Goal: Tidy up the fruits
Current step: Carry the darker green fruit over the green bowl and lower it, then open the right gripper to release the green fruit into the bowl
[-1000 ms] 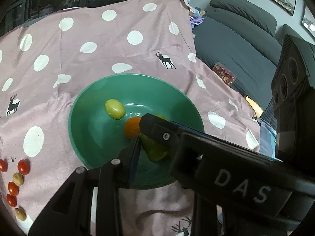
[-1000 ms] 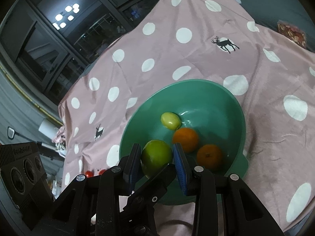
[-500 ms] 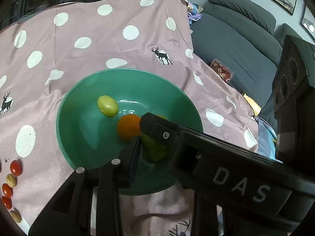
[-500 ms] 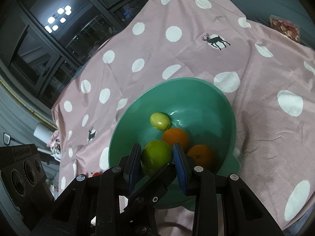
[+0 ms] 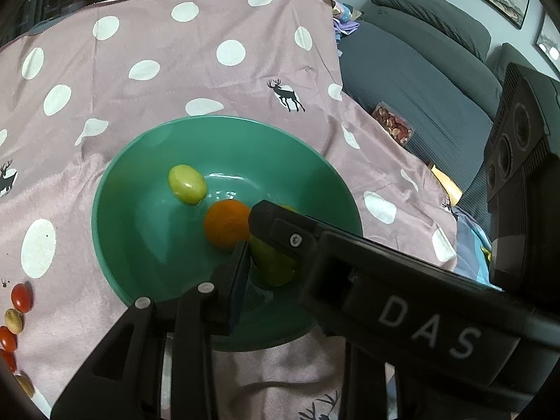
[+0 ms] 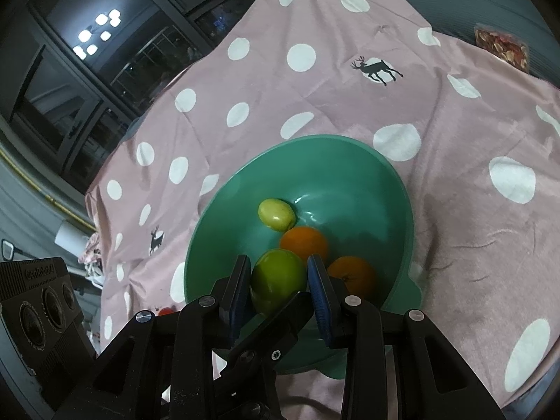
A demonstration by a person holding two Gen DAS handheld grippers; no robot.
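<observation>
Glossy green plastic-looking bowl (image 5: 115, 210) sits on soft, faintly sheened pink cloth (image 5: 210, 80).

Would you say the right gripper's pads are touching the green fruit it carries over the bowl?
Touching: the right wrist view shows both blue pads pressed flush against the green fruit, no gap either side.

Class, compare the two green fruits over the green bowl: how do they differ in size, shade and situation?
The large green fruit is darker and rounder; the small yellow-green fruit is paler and egg-shaped. The large green fruit sits clamped between the right gripper pads, over the bowl's near side; the small yellow-green fruit lies loose on the floor of the green bowl. Both have smooth, glossy skin.
</observation>
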